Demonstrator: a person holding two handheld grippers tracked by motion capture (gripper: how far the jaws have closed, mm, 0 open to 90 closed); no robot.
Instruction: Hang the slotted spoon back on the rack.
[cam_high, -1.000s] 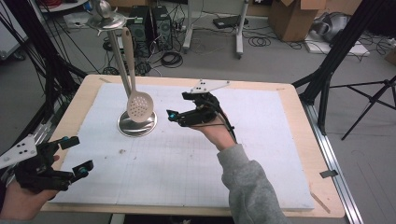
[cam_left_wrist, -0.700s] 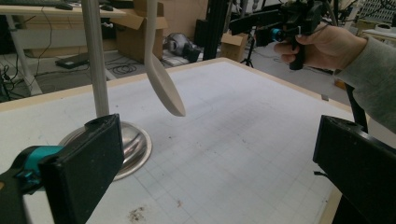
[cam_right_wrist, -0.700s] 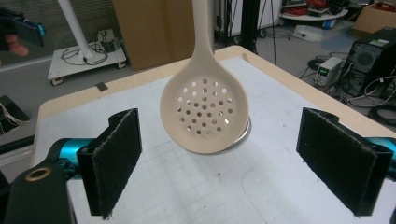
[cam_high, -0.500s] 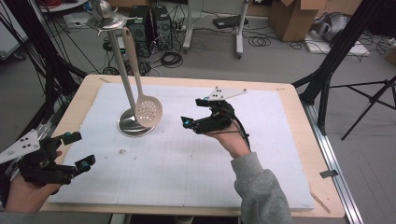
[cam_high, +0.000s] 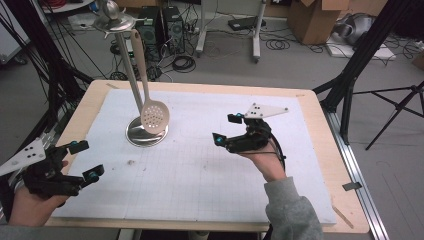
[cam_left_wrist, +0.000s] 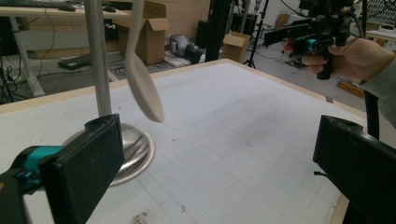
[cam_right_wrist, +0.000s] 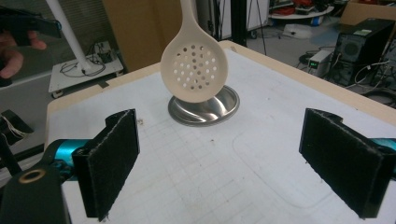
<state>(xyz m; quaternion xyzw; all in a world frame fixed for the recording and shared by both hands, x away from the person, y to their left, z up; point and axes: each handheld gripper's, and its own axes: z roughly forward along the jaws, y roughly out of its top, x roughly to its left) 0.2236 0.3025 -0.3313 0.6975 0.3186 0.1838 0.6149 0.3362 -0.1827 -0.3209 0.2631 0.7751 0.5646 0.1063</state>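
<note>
- Over the last second the right gripper (cam_high: 231, 128) had drawn back from the slotted spoon (cam_high: 154, 116) toward the centre-right of the high view, and its fingers (cam_right_wrist: 108, 161) stood wide apart with nothing between them.
- The spoon, which earlier hung nearly straight, had swung out a little and hung at a slant from the top of the stand (cam_high: 121, 57), its bowl just above the round base (cam_high: 145, 134) in the upper left of the frame.
- My reading: the hanging of the spoon was done and the hand was clearing away; the tilt suggested the spoon was swinging after release.
- The left gripper (cam_high: 84, 160) had shifted slightly in the lower left corner, well apart from the stand, its fingers (cam_left_wrist: 81, 175) also spread wide and empty.
- The spoon looked like matte beige plastic, with a long thin handle and a shallow oval bowl pierced by many small round holes, clear in the right gripper view (cam_right_wrist: 194, 71).
- The stand was polished metal: a slim pole on a dished, mirror-bright disc.
- The table (cam_high: 311, 107) had a pale wooden rim and carried a white mat (cam_high: 200, 175) ruled in a faint grid, with a few dark specks.
- The finger pads were black and looked coarse and fuzzy.
</note>
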